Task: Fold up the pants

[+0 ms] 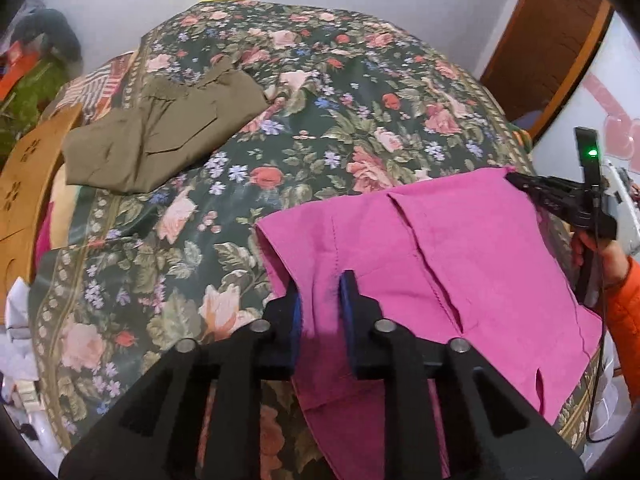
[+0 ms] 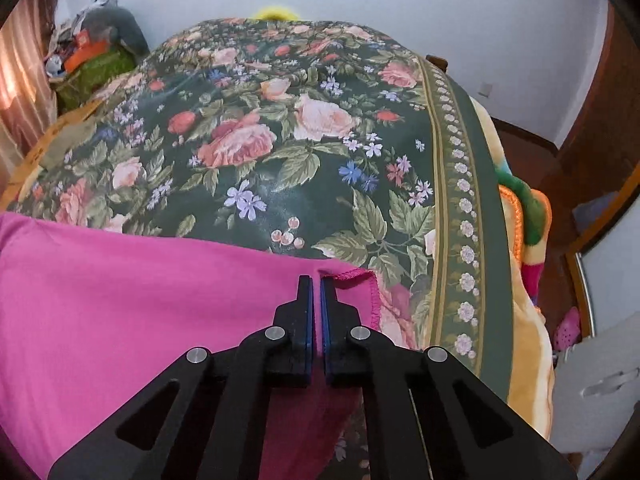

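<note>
The pink pants point(image 1: 460, 248) lie spread on the floral bedspread point(image 1: 320, 120) near its front edge. My left gripper point(image 1: 320, 284) stands over their left part, jaws a hand's width apart with pink cloth running between them, not pinched. My right gripper point(image 2: 316, 280) is shut on the pants' far right corner point(image 2: 352, 276). It also shows in the left wrist view point(image 1: 516, 178), at the pants' right corner. The pants fill the lower left of the right wrist view point(image 2: 120, 300).
Olive-brown pants point(image 1: 160, 132) lie folded at the bed's far left. A wooden headboard point(image 1: 24, 184) stands at the left. A clutter pile point(image 2: 92, 48) sits in the far left corner. A striped blanket point(image 2: 524, 220) hangs off the bed's right edge.
</note>
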A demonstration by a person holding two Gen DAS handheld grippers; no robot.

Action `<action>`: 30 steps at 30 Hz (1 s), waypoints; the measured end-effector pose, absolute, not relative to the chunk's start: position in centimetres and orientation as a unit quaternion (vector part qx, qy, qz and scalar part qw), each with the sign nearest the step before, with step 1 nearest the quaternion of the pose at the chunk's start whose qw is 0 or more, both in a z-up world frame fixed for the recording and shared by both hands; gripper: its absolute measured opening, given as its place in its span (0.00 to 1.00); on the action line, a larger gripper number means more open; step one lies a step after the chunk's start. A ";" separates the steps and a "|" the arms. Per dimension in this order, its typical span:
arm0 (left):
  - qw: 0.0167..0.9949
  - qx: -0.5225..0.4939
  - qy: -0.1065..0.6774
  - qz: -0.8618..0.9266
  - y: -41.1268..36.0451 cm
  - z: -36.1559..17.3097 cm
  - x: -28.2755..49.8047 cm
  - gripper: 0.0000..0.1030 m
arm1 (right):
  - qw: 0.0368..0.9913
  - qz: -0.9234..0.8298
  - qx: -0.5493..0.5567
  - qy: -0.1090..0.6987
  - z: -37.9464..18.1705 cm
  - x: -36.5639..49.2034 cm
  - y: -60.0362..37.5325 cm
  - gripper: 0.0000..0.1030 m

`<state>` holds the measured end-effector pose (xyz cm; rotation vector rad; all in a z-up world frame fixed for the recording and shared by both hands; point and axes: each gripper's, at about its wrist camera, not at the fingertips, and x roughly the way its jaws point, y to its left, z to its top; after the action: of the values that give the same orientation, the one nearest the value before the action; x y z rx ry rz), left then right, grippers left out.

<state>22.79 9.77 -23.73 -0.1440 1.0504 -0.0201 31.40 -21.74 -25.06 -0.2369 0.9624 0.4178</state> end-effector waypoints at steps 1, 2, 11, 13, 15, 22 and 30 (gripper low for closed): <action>0.861 -0.067 0.503 -0.009 9.8 -23.5 22.7 0.27 | 0.857 0.195 -0.120 0.462 -24.7 31.3 -21.7 0.03; 0.861 -0.065 0.504 -0.007 9.9 -23.2 22.6 0.30 | 0.852 0.195 -0.125 0.469 -24.2 31.2 -21.5 0.05; 0.882 -0.045 0.469 -0.021 9.3 -18.4 20.6 0.48 | 0.865 0.248 -0.110 0.423 -16.8 25.4 -19.9 0.50; 0.880 -0.044 0.471 -0.036 8.2 -18.5 20.4 0.49 | 0.858 0.264 -0.096 0.429 -16.6 24.1 -19.0 0.57; 0.875 -0.025 0.481 -0.043 6.7 -19.2 20.1 0.49 | 0.849 0.284 -0.083 0.438 -17.3 22.7 -18.1 0.58; 0.865 0.016 0.501 -0.033 4.4 -22.4 17.6 0.54 | 0.801 0.287 -0.105 0.514 -22.7 18.5 -16.7 0.58; 0.871 0.006 0.491 -0.024 5.4 -20.7 14.3 0.55 | 0.818 0.264 -0.099 0.501 -21.0 15.5 -20.1 0.58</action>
<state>14.34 5.42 -20.67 0.0122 1.0271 -0.0505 15.51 -20.10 -21.04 -0.2115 1.0686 0.5636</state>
